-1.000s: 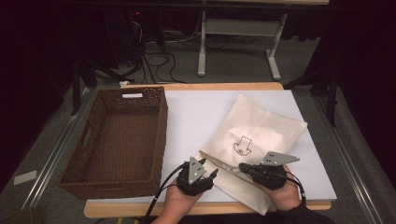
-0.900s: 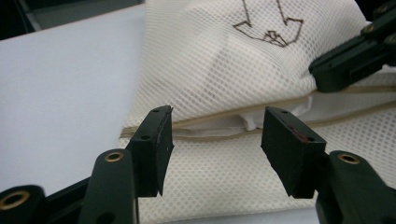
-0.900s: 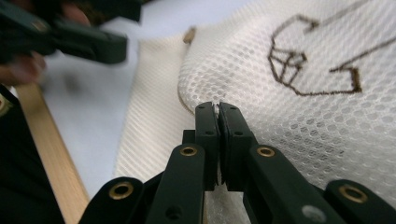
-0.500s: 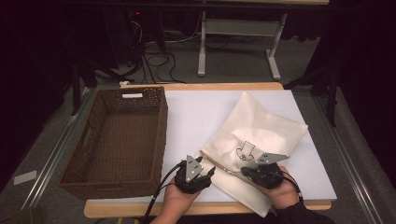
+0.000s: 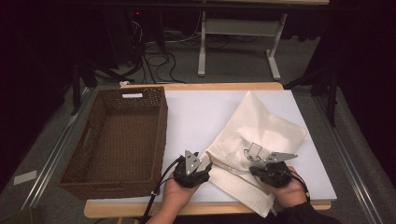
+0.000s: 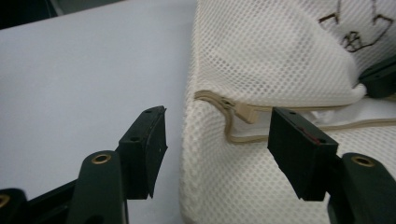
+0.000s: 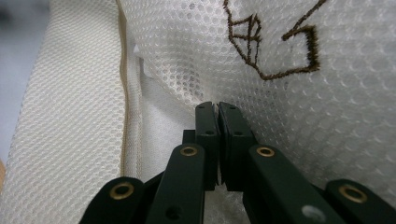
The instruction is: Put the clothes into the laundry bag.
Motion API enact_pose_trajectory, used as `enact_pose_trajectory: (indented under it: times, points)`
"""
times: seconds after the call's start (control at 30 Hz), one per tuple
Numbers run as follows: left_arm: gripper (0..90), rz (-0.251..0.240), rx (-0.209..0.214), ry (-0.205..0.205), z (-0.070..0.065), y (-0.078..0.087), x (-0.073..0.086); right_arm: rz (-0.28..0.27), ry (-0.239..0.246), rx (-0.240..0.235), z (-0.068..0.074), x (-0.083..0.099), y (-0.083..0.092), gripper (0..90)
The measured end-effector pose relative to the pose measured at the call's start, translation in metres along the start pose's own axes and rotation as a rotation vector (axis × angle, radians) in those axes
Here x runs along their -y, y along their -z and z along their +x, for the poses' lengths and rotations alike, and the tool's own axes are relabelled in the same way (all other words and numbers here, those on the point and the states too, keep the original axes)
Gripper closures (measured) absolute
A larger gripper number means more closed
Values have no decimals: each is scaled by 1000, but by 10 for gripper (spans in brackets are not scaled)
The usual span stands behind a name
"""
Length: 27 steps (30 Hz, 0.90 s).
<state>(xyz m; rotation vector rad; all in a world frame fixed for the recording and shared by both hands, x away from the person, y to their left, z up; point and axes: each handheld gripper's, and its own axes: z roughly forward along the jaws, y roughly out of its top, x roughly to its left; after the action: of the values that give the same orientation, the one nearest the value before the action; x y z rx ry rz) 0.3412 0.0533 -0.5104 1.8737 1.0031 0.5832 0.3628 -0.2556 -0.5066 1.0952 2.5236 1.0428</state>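
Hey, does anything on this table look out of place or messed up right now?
Nothing spilled or damaged. The mesh laundry bag lies askew, its near end hanging over the table's front edge. The wicker basket sits squarely, empty.

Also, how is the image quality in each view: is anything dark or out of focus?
High view: the table is well lit, the surroundings nearly black. Left gripper view: the mesh bag is sharp, the near jaws slightly soft. Right gripper view: the mesh weave is crisp, the far left corner blurred.
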Motion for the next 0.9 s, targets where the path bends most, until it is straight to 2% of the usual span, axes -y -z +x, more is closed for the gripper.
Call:
enact_pose_trajectory:
  times: [0.1, 0.13, 0.2, 0.6, 0.9]
  points:
    - [424, 33, 7, 26, 4, -7, 0, 2, -2, -2, 0, 0, 0, 884]
    - [454, 47, 23, 36, 5, -8, 0, 2, -3, -1, 0, 0, 0, 883]
    - [495, 72, 30, 33, 5, -11, 1, 0, -5, 0, 0, 0, 0, 883]
    - [660, 74, 30, 11, 3, -12, 2, -2, -5, 3, 1, 0, 0, 883]
    - [826, 82, 20, 19, 3, -12, 2, -2, 3, 6, 1, 1, 0, 883]
